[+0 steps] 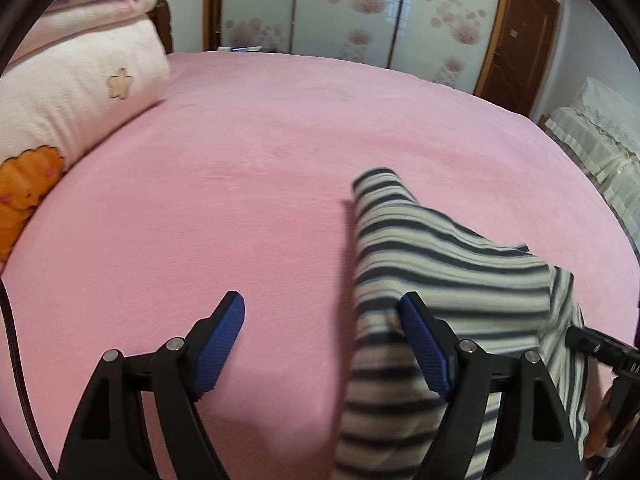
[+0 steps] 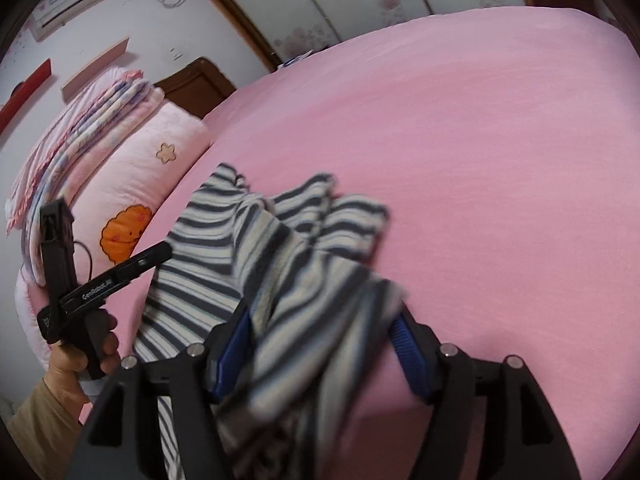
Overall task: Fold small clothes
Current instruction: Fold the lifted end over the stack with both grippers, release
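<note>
Striped knit, cream and dark grey, is what the left wrist view gives us first: the striped garment (image 1: 436,280) lies on the pink bed sheet (image 1: 240,200), ahead and to the right of the left gripper (image 1: 322,312). That gripper's blue pads stand wide apart with only sheet between them. The right-hand pad (image 1: 424,344) sits over the cloth's left edge, gripping nothing. My read is that it hangs open and low, ready to pinch that edge for a fold. From here the garment's long axis runs from near the gripper away and slightly left, ending in a rounded tip far ahead. Motion blur softens the stripes, so which part that tip is, I cannot say. A pale pillow (image 1: 80,92) with a flower patch lies far left.

Over to the right wrist view, and the cloth is much closer. The right gripper (image 2: 320,328) has a bunched ridge of the garment (image 2: 280,264) running up between its blue pads, draped over the left one. The pads look fairly far apart, and whether they actually pinch the fabric I cannot tell; the bundle hides the contact. It looks lifted here, probably to carry one side over. The garment stretches forward and left from this gripper, two or three striped ends fanning out ahead. Off left, the person's hand (image 2: 80,360) holds the other gripper beside the cloth's edge.
</note>
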The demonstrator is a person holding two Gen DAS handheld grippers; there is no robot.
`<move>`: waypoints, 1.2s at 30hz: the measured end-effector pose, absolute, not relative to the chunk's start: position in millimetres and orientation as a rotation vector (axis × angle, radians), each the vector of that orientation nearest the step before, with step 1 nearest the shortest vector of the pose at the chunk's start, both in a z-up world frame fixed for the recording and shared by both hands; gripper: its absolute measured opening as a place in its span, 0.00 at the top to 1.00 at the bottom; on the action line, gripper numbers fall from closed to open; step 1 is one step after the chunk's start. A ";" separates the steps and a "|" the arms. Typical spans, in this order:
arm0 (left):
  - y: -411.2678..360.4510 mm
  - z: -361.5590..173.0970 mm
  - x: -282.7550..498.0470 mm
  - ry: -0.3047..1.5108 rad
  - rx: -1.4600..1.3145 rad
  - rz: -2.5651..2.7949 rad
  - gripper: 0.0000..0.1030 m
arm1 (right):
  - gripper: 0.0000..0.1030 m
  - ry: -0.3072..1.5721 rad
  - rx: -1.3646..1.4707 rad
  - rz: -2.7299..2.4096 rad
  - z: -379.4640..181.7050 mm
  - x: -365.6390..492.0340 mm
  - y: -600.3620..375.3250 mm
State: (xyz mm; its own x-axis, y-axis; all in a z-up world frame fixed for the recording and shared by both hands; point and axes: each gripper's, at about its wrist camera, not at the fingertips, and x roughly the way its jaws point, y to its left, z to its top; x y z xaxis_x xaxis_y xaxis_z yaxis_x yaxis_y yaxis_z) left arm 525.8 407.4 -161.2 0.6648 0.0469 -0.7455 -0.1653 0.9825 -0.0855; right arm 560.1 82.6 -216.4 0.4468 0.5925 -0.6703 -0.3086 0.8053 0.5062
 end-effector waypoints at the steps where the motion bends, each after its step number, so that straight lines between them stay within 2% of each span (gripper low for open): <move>1: 409.7 -160.1 520.9 0.841 -0.145 0.142 0.24 | 0.35 0.953 0.318 0.518 -215.7 556.8 74.5; 8: 413.8 -155.9 475.0 0.857 -0.134 0.213 0.24 | 0.36 0.954 0.369 0.477 -197.2 519.2 38.6; 10: 403.4 -149.7 455.0 0.835 -0.135 0.199 0.24 | 0.43 0.929 0.374 0.538 -182.7 498.8 45.2; 12: 391.1 -141.9 434.1 0.804 -0.145 0.178 0.24 | 0.66 0.914 0.351 0.605 -169.2 477.8 59.7; 14: 380.6 -134.5 419.9 0.789 -0.165 0.154 0.24 | 0.77 0.918 0.313 0.664 -160.5 460.7 78.0; 15: 377.1 -133.9 412.3 0.782 -0.181 0.142 0.24 | 0.79 0.923 0.296 0.695 -158.0 452.0 88.4; 23: 348.2 -151.9 383.1 0.832 -0.226 0.111 0.24 | 0.89 0.952 0.168 0.786 -163.6 419.8 153.6; 30: 339.6 -188.0 372.0 0.936 -0.173 0.136 0.24 | 0.95 1.041 0.085 0.698 -201.3 404.3 137.0; 32: 340.6 -202.6 367.8 0.979 -0.149 0.157 0.24 | 1.00 1.059 0.082 0.681 -211.5 399.9 127.4; 36: 347.6 -214.7 358.8 0.984 -0.183 0.161 0.22 | 1.00 1.070 0.118 0.678 -224.0 390.7 112.6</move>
State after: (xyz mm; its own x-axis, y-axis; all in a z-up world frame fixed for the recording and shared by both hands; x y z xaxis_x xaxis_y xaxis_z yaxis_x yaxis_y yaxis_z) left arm 358.8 347.6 -214.7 0.5438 0.0521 -0.8376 -0.2172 0.9728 -0.0804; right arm 390.7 112.6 -224.0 0.2997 0.5648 -0.7689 -0.4543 0.7932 0.4056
